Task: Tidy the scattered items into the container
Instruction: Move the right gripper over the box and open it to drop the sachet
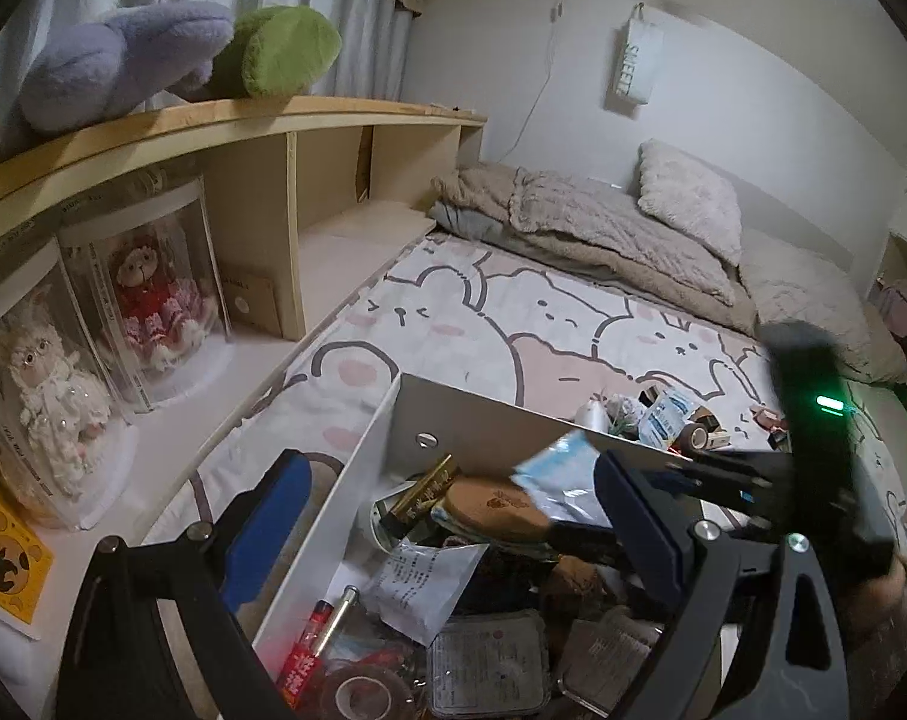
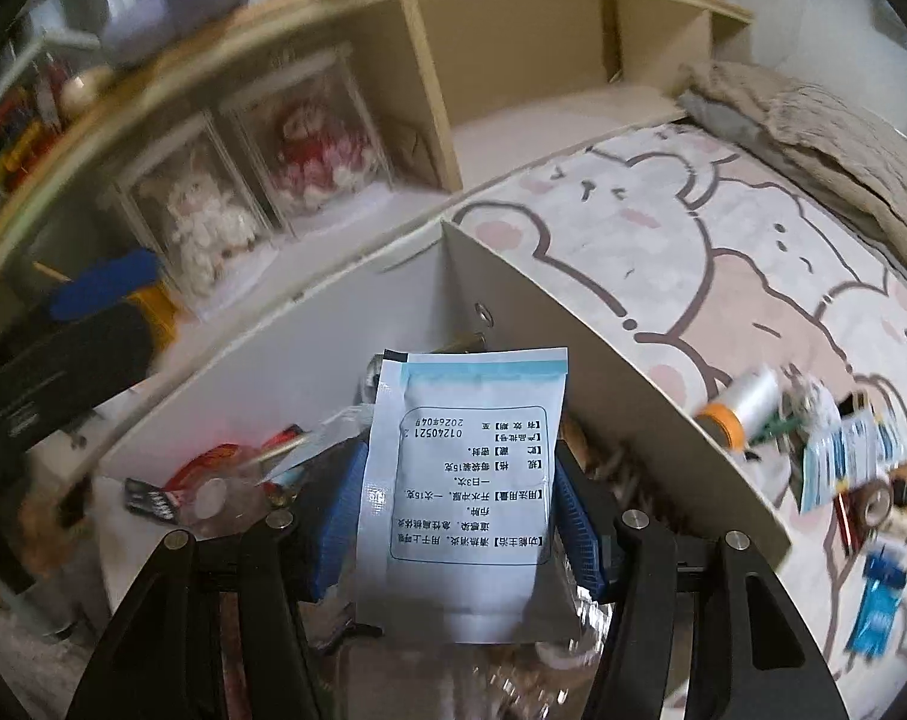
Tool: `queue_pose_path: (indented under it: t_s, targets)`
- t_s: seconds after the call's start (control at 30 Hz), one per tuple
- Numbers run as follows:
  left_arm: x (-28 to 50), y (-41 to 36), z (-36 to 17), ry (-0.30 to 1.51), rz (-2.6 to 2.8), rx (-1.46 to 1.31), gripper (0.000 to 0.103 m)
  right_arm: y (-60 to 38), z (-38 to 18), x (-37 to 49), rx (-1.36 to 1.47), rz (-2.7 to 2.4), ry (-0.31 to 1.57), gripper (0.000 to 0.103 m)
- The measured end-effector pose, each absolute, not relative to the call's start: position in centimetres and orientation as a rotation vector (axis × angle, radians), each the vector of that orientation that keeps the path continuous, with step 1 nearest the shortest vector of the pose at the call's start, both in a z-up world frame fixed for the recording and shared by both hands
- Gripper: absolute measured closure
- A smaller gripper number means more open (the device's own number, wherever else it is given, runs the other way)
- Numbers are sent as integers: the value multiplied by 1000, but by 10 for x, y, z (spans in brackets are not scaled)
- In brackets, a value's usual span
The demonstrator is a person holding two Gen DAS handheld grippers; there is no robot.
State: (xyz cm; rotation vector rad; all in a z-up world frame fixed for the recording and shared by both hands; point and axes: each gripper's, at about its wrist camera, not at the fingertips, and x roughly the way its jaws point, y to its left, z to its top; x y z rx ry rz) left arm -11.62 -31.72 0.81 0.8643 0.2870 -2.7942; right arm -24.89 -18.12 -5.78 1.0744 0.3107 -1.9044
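The right claw (image 2: pixel 462 516) pinches one white packet (image 2: pixel 465 480) over the white box (image 2: pixel 621 360).
The left claw (image 1: pixel 447 516) is wide open, holding nothing. Two dolls (image 1: pixel 153 294) sit nearby.

Both grippers are black, angular frames. The left gripper (image 1: pixel 453 516) and the right gripper (image 2: pixel 456 516) each have 2 fingers faced with ribbed blue pads (image 2: pixel 576 516) and silver screws (image 2: pixel 633 519) at the pivots. In the left wrist view, a small green light (image 1: pixel 830 402) glows on the right gripper's black body.
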Motion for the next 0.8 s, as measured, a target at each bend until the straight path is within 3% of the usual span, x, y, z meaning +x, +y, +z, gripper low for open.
queue_pose_path:
  t_s: [0.57, 0.63, 0.67, 0.8]
  targets:
    - [-93, -325, 1, 247, -2840, 830, 7, -250, -94, -285, 1195, -1727, 590, 43]
    - [-92, -325, 0, 246, -2844, 833, 7, -249, -91, -281, 1156, -1734, 646, 29]
    - [-91, -325, -1, 241, -2843, 833, 7, -248, -89, -278, 1133, -1738, 672, 0]
    - [-88, -324, -1, 228, -2846, 830, 7, -245, -78, -276, 1098, -1762, 666, 0]
